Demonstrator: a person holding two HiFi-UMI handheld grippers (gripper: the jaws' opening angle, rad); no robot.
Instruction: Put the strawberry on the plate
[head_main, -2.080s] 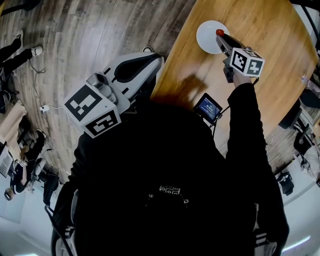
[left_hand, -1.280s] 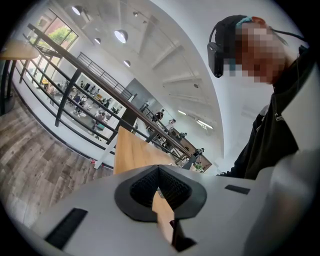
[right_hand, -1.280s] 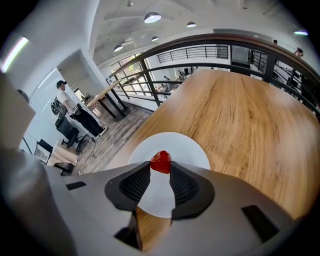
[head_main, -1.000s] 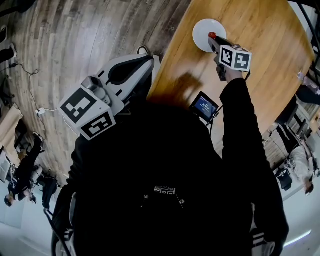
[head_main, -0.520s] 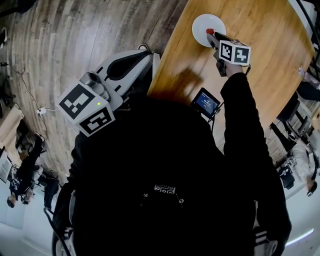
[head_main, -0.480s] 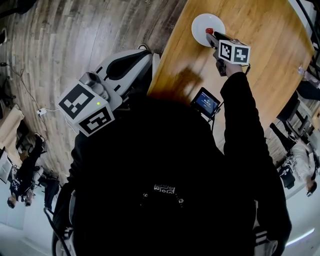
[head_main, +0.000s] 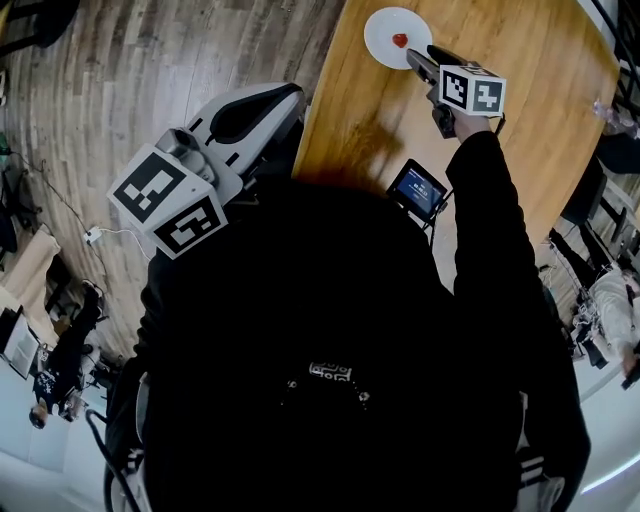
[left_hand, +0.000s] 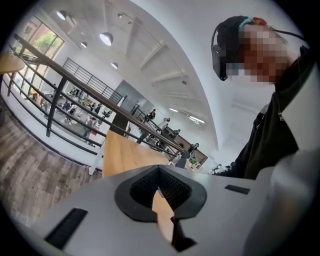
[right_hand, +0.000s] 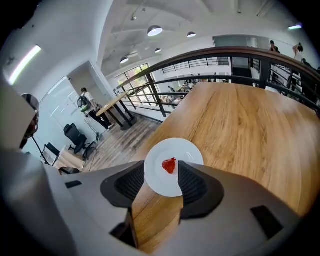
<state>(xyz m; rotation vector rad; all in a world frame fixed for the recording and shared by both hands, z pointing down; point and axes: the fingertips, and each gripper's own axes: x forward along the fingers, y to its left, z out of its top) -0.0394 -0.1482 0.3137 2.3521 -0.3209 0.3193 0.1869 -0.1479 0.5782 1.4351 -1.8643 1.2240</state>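
On the plate (right_hand: 186, 150), partly hidden by just-opened, empty fingers (right_hand: 192, 186) of the right gripper (right_hand: 162, 182), lies the strawberry (right_hand: 169, 165).

— What carries the things?
— A wooden table (head_main: 540, 100), warm grain, bare over most of its top.
— What lies on it?
— A round white plate (head_main: 380, 30), near the left edge. A small lit screen (head_main: 417, 190) shows at the near edge; I cannot tell whether it rests there.

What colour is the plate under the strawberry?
Plain white, no pattern. The plate shows best in the right gripper view, strawberry lying on it.
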